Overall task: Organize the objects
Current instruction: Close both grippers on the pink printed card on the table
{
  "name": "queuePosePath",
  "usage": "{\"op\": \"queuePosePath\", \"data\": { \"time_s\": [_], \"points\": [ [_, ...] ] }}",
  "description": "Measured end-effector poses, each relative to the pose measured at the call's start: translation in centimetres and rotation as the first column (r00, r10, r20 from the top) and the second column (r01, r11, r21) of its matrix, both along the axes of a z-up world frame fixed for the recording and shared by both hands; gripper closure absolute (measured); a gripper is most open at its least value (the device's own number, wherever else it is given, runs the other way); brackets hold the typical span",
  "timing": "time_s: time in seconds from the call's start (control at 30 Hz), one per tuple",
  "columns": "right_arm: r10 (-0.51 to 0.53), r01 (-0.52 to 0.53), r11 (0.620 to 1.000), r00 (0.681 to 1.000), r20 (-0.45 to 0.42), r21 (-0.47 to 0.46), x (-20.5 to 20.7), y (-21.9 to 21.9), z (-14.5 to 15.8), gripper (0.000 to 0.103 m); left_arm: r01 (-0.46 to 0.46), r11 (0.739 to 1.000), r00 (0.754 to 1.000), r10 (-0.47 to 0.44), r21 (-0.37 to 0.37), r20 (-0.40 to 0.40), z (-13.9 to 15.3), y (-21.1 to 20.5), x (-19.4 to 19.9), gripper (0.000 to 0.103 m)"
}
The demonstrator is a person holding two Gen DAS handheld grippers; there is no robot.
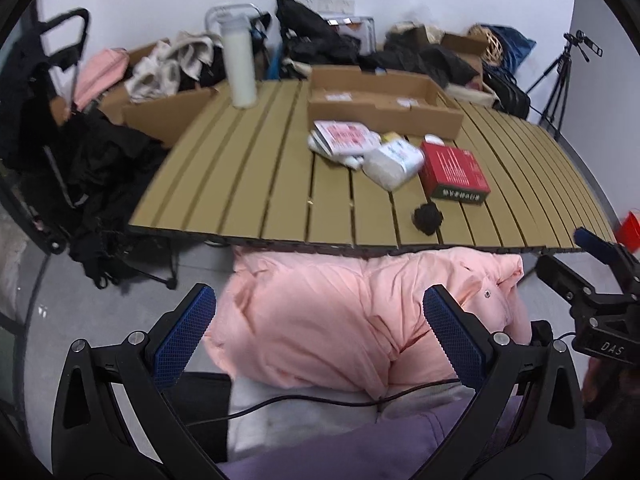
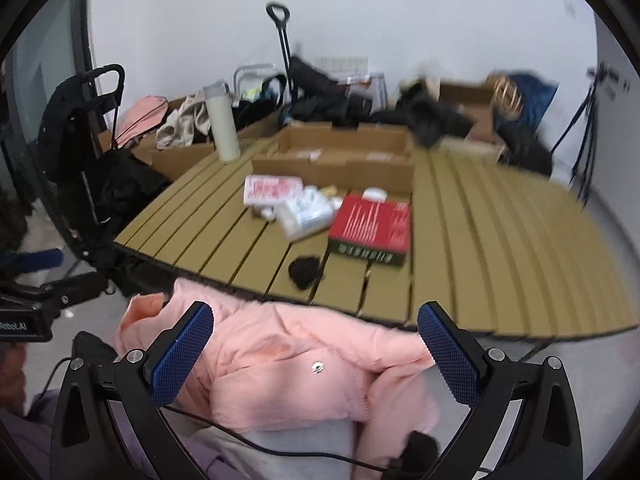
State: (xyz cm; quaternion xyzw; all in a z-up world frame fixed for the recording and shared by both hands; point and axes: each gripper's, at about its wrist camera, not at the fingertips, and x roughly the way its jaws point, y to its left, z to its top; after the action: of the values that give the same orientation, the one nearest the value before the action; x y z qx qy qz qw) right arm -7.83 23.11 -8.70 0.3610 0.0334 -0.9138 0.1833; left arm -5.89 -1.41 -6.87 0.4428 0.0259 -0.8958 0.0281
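left tool: black frame, blue cross-hatched pads, silver screws at the pivots | right tool: same build, black and blue | other unit's housing at frame edge, white lettering | black cable trailing under the fingers | person: lilac sleeve, pink puffer jacket with snap button

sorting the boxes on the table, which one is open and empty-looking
The brown cardboard tray at the table's far side; the red box nearer the edge is closed.
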Motion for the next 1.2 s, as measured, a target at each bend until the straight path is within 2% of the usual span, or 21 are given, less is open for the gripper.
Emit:
{"op": "queuePosePath", "data": {
  "time_s": [0.17, 0.3, 0.37, 0.43, 0.5, 0.57, 0.6, 0.63, 0.7, 0.73, 0.8, 0.87, 0.93, 1.0, 1.1, 1.13, 1.2],
  "points": [
    [0.049, -0.053, 0.997, 0.997, 0.063, 0.064, -4.3, -1.8, -3.4, 0.002, 0.012, 1.0, 0.999, -0.012, 0.01, 0.031, -2.0, -0.3, -3.3, 0.001],
    [0.091, -0.1, 0.991, 0.991, 0.096, 0.093, -7.9, -4.4, -6.1, 0.016, 0.021, 0.999, 0.999, -0.022, 0.026, 0.035, -3.1, -0.9, -6.6, 0.002],
    [0.106, -0.117, 0.989, 0.988, 0.108, 0.093, -9.6, -5.5, -6.7, 0.024, 0.031, 0.999, 0.999, -0.032, 0.024, 0.035, -3.5, -1.1, -8.5, 0.007],
    [0.15, -0.156, 0.986, 0.983, 0.101, 0.051, -11.4, -6.5, -6.3, 0.024, 0.022, 0.999, 0.999, -0.022, 0.031, 0.026, -3.7, -1.7, -11.1, 0.016],
    [0.174, -0.177, 0.984, 0.98, 0.093, 0.022, -13.1, -7.2, -5.6, 0.024, 0.016, 0.998, 1.0, -0.016, 0.067, 0.006, -3.6, -2.3, -13.3, 0.022],
    [0.185, -0.185, 0.983, 0.979, 0.088, -0.016, -16.0, -7.9, -4.7, 0.024, 0.005, 0.993, 1.0, -0.005, 0.114, 0.001, -3.7, -3.1, -16.3, 0.023],
    [0.183, -0.181, 0.983, 0.979, 0.089, -0.036, -17.5, -8.1, -4.3, 0.025, 0.004, 0.99, 1.0, -0.006, 0.139, 0.009, -4.0, -3.4, -17.9, 0.032],
    [0.181, -0.176, 0.983, 0.978, 0.098, -0.058, -19.1, -8.3, -4.2, 0.028, -0.001, 0.988, 1.0, -0.003, 0.156, 0.023, -4.3, -3.6, -19.4, 0.042],
    [0.172, -0.159, 0.983, 0.974, 0.15, -0.093, -23.2, -9.1, -4.5, 0.051, 0.001, 0.978, 0.999, -0.01, 0.207, 0.042, -5.3, -4.1, -22.6, 0.049],
    [0.179, -0.159, 0.981, 0.963, 0.199, -0.114, -25.7, -9.6, -5.2, 0.054, -0.017, 0.976, 0.998, 0.004, 0.217, 0.063, -5.9, -4.4, -23.8, 0.057],
    [0.186, -0.155, 0.979, 0.942, 0.279, -0.13, -29.0, -10.6, -6.7, 0.055, -0.025, 0.968, 0.995, 0.001, 0.252, 0.095, -7.0, -4.6, -25.4, 0.066],
    [0.215, -0.178, 0.974, 0.917, 0.336, -0.139, -31.0, -11.6, -8.1, 0.056, -0.027, 0.956, 0.992, -0.011, 0.293, 0.127, -8.1, -4.8, -26.5, 0.07],
    [0.241, -0.2, 0.969, 0.895, 0.375, -0.146, -31.9, -12.5, -9.3, 0.056, -0.016, 0.947, 0.988, -0.034, 0.32, 0.151, -9.1, -4.5, -26.8, 0.07],
    [0.266, -0.23, 0.964, 0.871, 0.413, -0.134, -32.3, -13.4, -10.6, 0.056, -0.015, 0.951, 0.987, -0.035, 0.308, 0.155, -9.6, -4.3, -26.9, 0.07],
    [0.288, -0.231, 0.956, 0.862, 0.417, -0.182, -33.0, -13.1, -11.0, 0.056, -0.007, 0.945, 0.99, -0.039, 0.326, 0.137, -9.8, -4.4, -26.9, 0.071],
    [0.29, -0.225, 0.954, 0.855, 0.43, -0.197, -33.3, -13.0, -11.2, 0.056, -0.007, 0.948, 0.991, -0.036, 0.318, 0.128, -9.7, -4.3, -26.8, 0.076],
    [0.299, -0.208, 0.948, 0.845, 0.444, -0.242, -33.6, -12.5, -11.4, 0.066, 0.0, 0.955, 0.994, -0.034, 0.298, 0.107, -9.2, -4.4, -26.5, 0.086]
  ]
}}
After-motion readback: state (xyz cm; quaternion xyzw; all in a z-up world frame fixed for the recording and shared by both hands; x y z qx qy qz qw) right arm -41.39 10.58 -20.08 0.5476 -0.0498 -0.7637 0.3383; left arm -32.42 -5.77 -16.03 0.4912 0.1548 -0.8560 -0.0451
